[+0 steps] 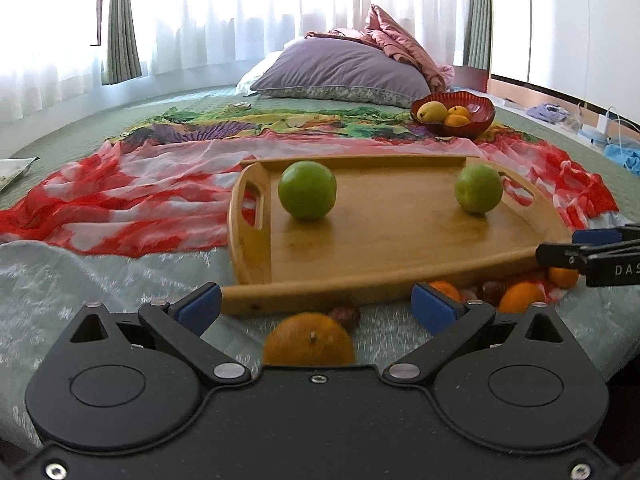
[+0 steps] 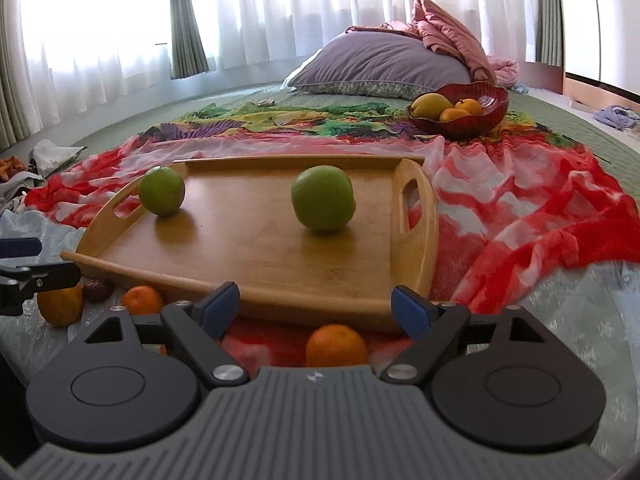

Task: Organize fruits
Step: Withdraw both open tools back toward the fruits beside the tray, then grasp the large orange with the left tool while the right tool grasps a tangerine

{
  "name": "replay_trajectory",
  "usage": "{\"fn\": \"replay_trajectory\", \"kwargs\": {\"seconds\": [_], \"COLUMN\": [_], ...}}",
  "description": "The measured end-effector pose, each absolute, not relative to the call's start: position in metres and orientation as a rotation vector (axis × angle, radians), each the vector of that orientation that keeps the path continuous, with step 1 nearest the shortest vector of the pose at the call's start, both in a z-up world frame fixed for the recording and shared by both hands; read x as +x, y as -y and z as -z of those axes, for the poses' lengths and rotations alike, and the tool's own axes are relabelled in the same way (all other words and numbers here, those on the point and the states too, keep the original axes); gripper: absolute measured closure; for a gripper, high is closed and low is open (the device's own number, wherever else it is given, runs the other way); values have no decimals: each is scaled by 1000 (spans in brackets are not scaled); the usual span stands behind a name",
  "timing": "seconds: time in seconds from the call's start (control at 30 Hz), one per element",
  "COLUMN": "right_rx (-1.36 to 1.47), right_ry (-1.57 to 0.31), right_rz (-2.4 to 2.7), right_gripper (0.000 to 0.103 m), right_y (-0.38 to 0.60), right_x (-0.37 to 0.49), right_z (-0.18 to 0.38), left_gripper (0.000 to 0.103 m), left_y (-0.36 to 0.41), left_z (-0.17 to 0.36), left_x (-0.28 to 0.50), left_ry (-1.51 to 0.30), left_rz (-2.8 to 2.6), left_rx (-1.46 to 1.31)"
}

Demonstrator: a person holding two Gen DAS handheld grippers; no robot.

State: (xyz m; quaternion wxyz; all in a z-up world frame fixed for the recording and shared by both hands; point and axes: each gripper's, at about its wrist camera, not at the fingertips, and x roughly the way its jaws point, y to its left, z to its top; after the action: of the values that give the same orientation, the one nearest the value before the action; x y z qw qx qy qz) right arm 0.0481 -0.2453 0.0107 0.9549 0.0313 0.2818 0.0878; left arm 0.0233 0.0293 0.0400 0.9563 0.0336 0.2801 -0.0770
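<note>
on a quilted green bed, over a gauzy red-and-white scarf [image 2: 520, 216]: smooth bamboo tray [image 1: 384, 248] with cut-out handles, carrying two round green apples [image 1: 307, 189] [image 1: 478, 188], well apart on the tray's floor. beyond, scalloped red bowl [image 1: 454, 114] holding three yellow-orange fruits, in front of a mauve pillow [image 1: 340, 68]. in front of the tray's near rim, loose on the bedding: dimpled oranges and small dark plums. left gripper [image 1: 316, 304] spread wide and empty, one orange [image 1: 308, 340] between its blue-padded fingers, close to the body, a dark plum [image 1: 345, 315] just behind it. right gripper [image 2: 316, 306] likewise parted and holding nothing, a second orange [image 2: 337, 345] lying between its fingers.
</note>
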Motion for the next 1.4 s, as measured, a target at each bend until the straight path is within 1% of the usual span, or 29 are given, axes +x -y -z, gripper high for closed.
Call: {"fn": "replay_trajectory", "kwargs": {"seconds": [0.3, 0.4, 0.47, 0.57, 0.67, 0.73, 0.8, 0.87, 1.2, 1.3, 1.33, 1.37, 1.4], "right_rx": [8, 8, 20, 49, 65, 58, 51, 51, 73, 76, 78, 82, 84], "right_ry": [-504, -511, -513, -532, -544, -546, -544, -543, -573, -577, -578, -581, -582], "right_rz": [-136, -139, -134, -125, -128, -127, -117, -108, -96, -92, -90, -90, -84], "right_gripper": [12, 15, 18, 24, 28, 31, 36, 42, 47, 51, 55, 62, 64], "right_y": [238, 236, 236, 238, 239, 238, 238, 239, 244, 244, 244, 245, 245], "right_x": [26, 24, 23, 24, 24, 23, 22, 22, 23, 22, 22, 22, 22], "right_z": [-5, -2, 0, 3, 5, 5, 5, 5, 8, 10, 10, 10, 9], "left_gripper": [2, 3, 7, 14, 27, 44, 51, 53, 54, 54, 54, 55, 55], "left_y": [-27, -30, -31, -32, -32, -32, -33, -33, -33, -34, -34, -34, -35], "left_z": [-31, -29, -29, -29, -28, -27, -25, -24, -17, -16, -16, -17, -18], "left_x": [8, 6, 5, 4, 4, 4, 4, 4, 6, 7, 7, 6, 5], "left_ry": [-560, -565, -567, -569, -575, -584, -589, -591, -614, -619, -616, -615, -613], "left_rz": [129, 128, 131, 130, 129, 129, 122, 126, 129, 126, 124, 122, 118], "left_rx": [95, 80, 72, 76, 83, 77, 73, 67, 52, 48, 42, 36, 23]}}
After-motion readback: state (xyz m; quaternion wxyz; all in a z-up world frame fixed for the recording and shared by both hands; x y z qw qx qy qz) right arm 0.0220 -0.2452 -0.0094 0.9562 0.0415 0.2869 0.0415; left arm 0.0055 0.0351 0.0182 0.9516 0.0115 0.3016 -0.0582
